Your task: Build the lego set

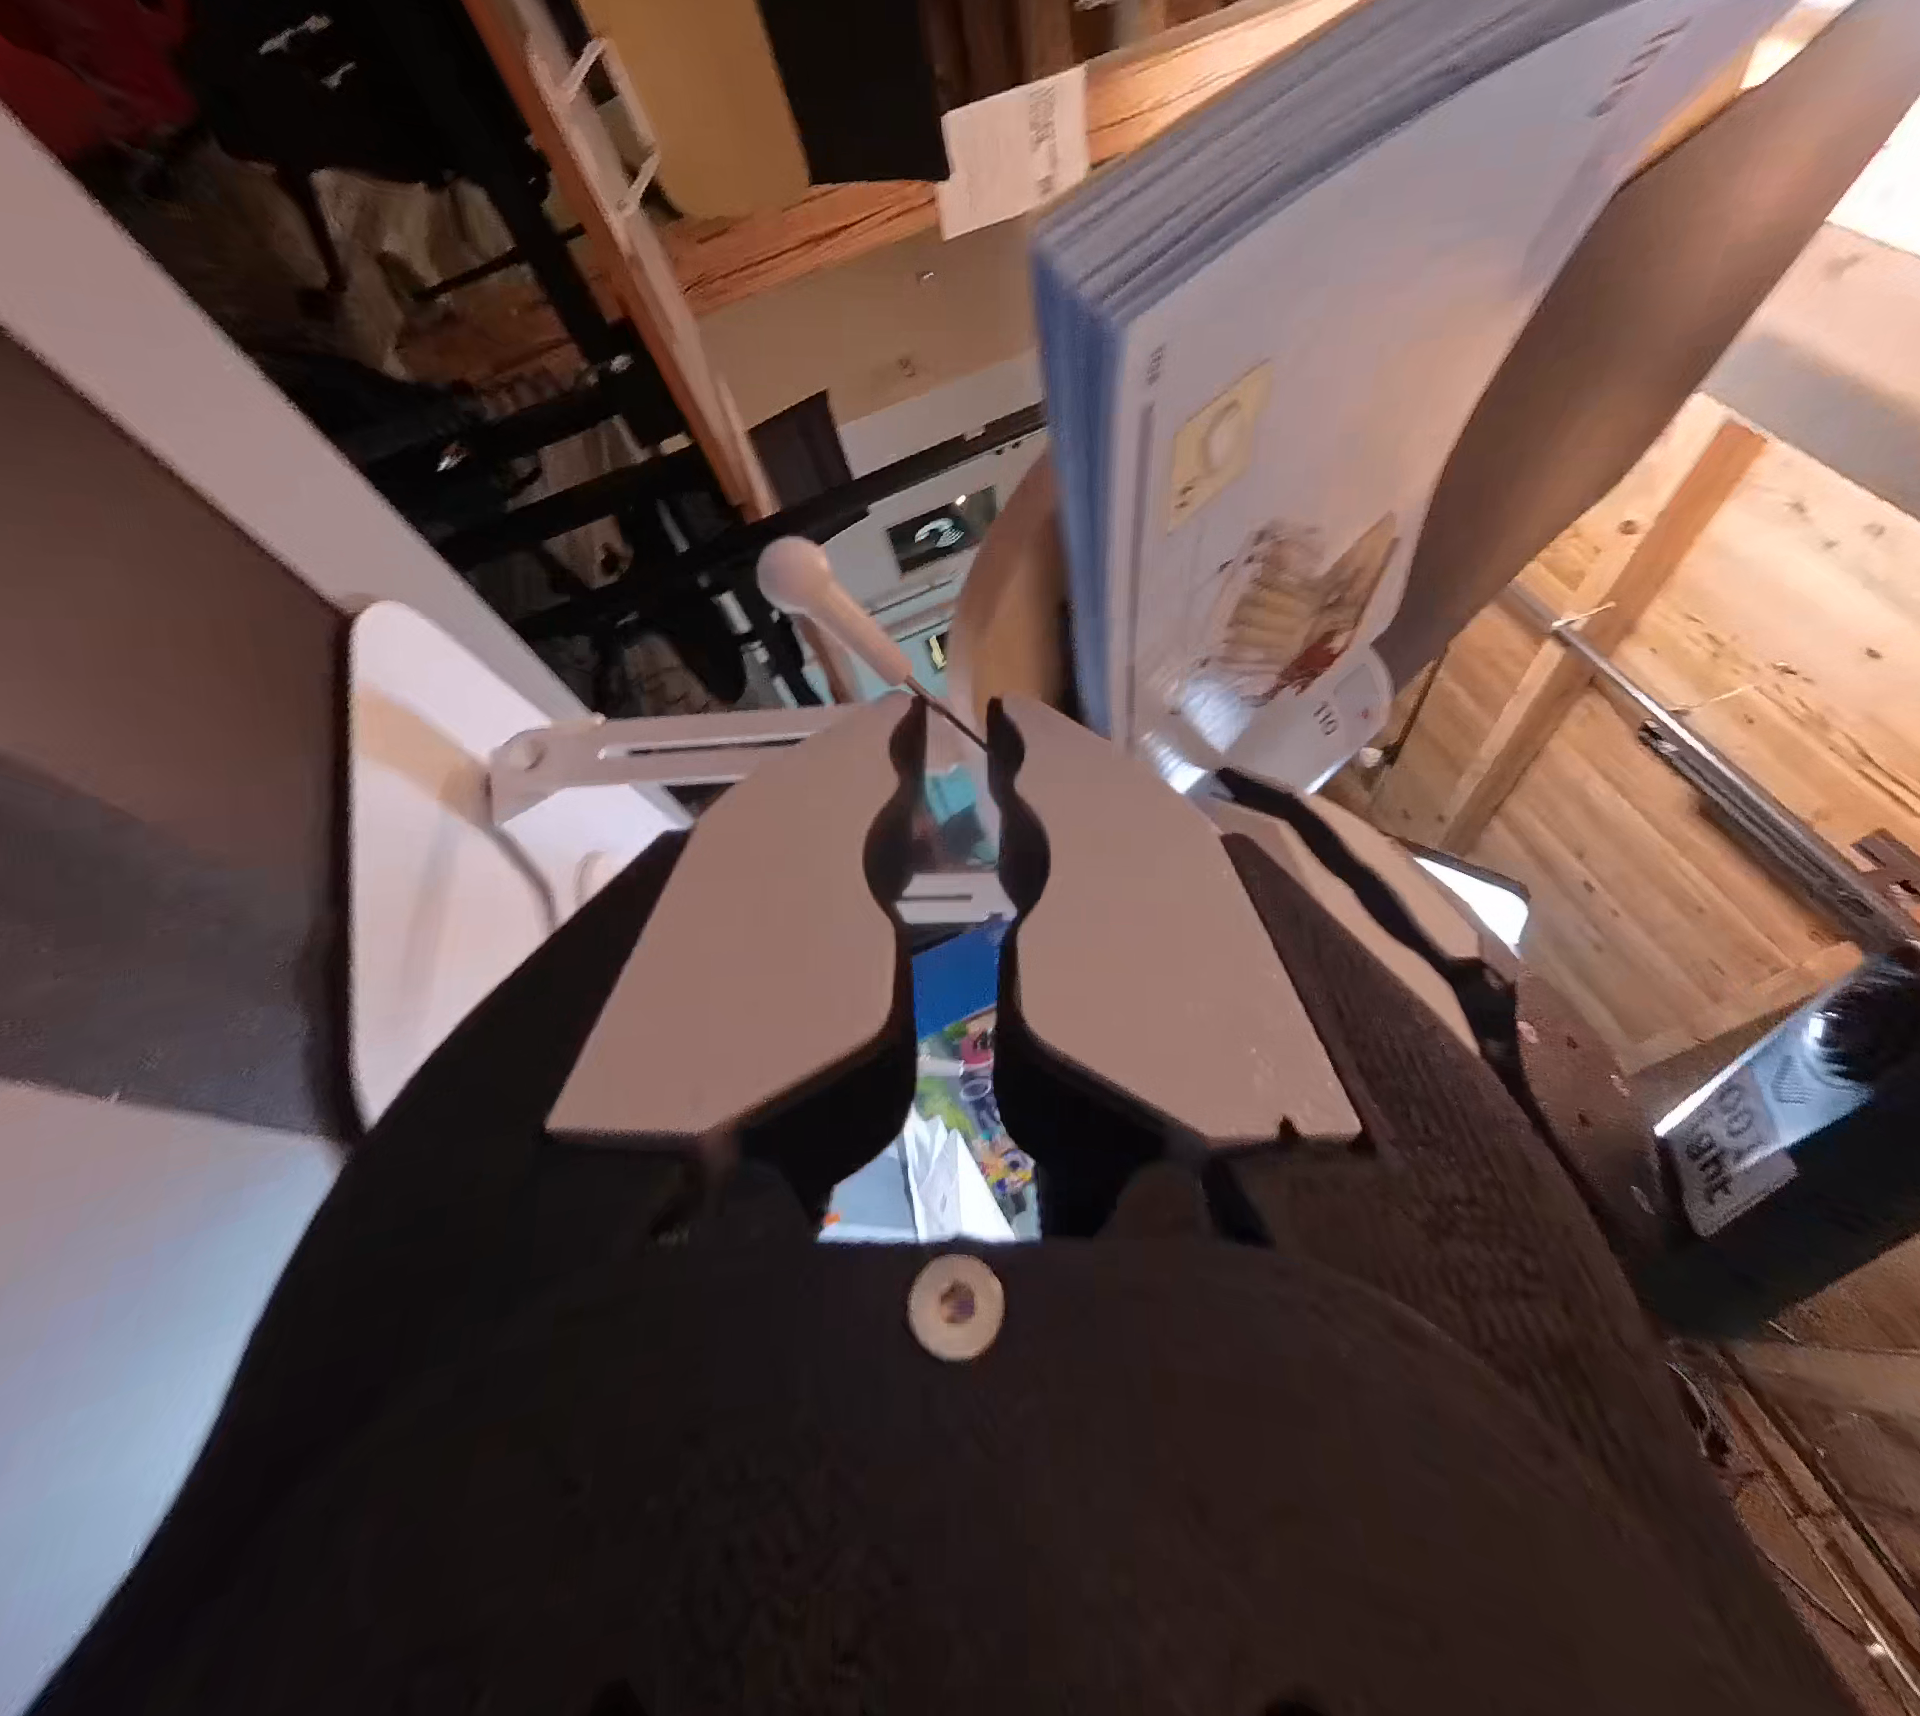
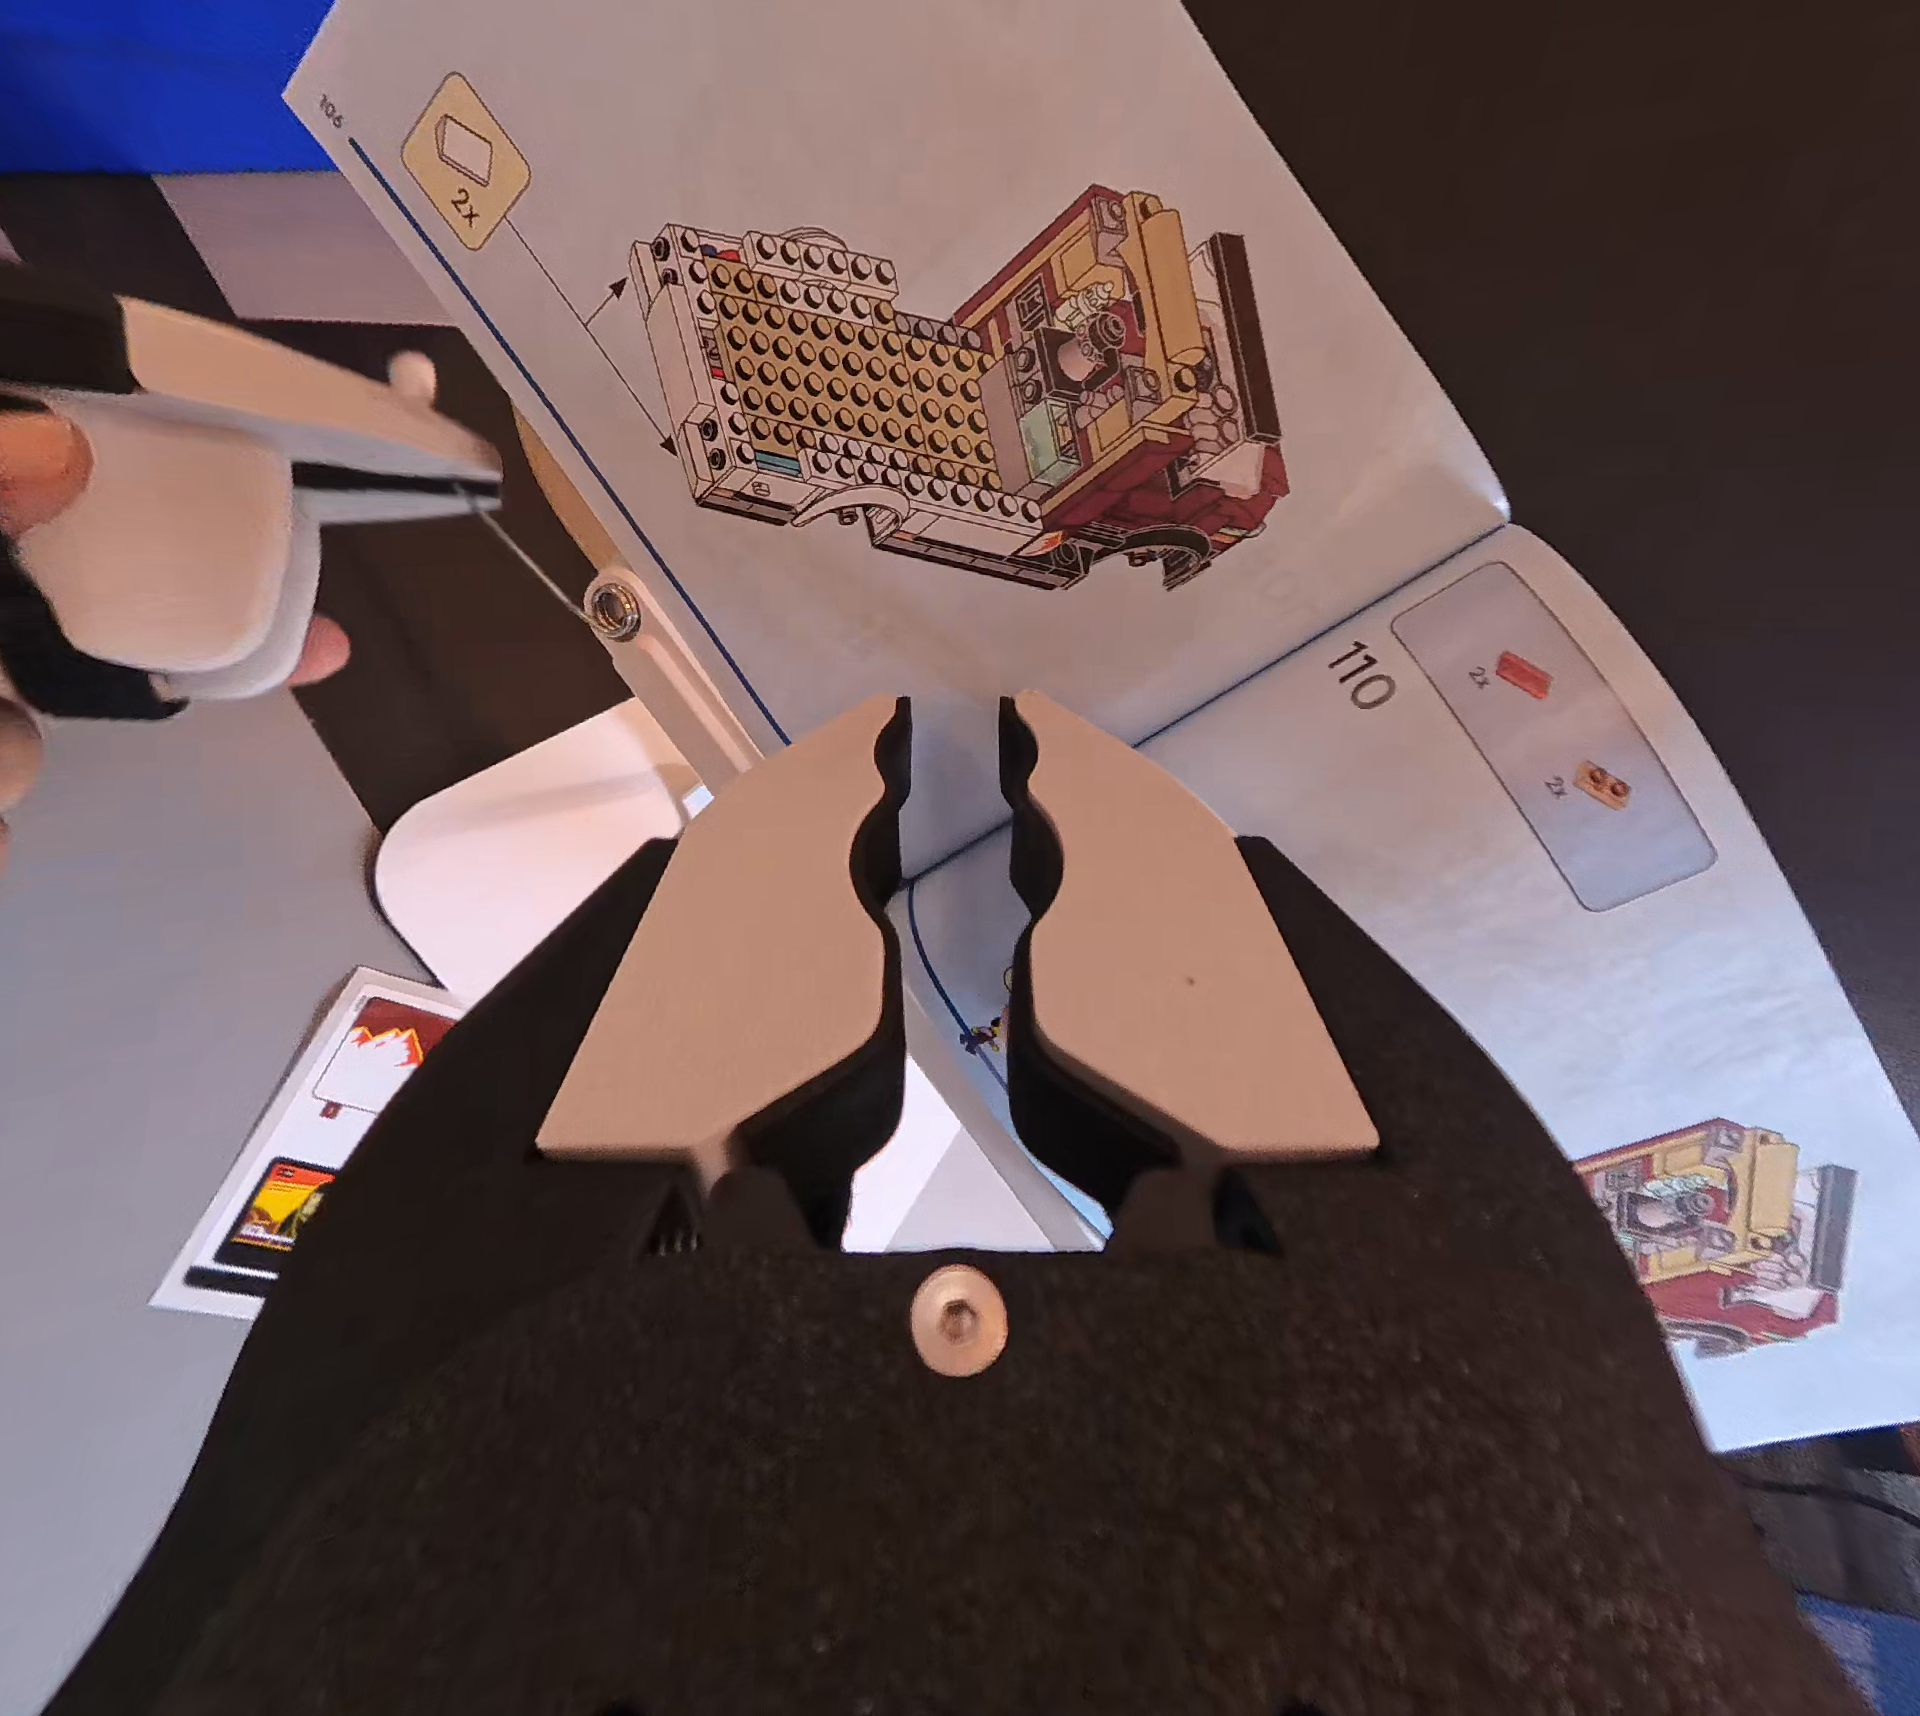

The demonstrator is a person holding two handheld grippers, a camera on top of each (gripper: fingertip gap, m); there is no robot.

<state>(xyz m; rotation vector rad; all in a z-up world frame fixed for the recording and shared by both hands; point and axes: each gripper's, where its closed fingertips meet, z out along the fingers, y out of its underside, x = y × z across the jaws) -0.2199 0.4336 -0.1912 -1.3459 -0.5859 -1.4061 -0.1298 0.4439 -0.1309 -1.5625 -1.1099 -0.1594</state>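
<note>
Right claw [image 2: 954,710] (slightly parted) faces the instruction booklet [image 2: 935,108].

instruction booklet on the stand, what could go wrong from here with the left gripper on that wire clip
1. The left gripper pinches only the thin wire page-holder arm; it could slip free and snap back.
2. The instruction booklet has one page lifted and curling, so it may flop over and lose the place.
3. The right gripper hovers open near the fold and could crease a page.
</note>
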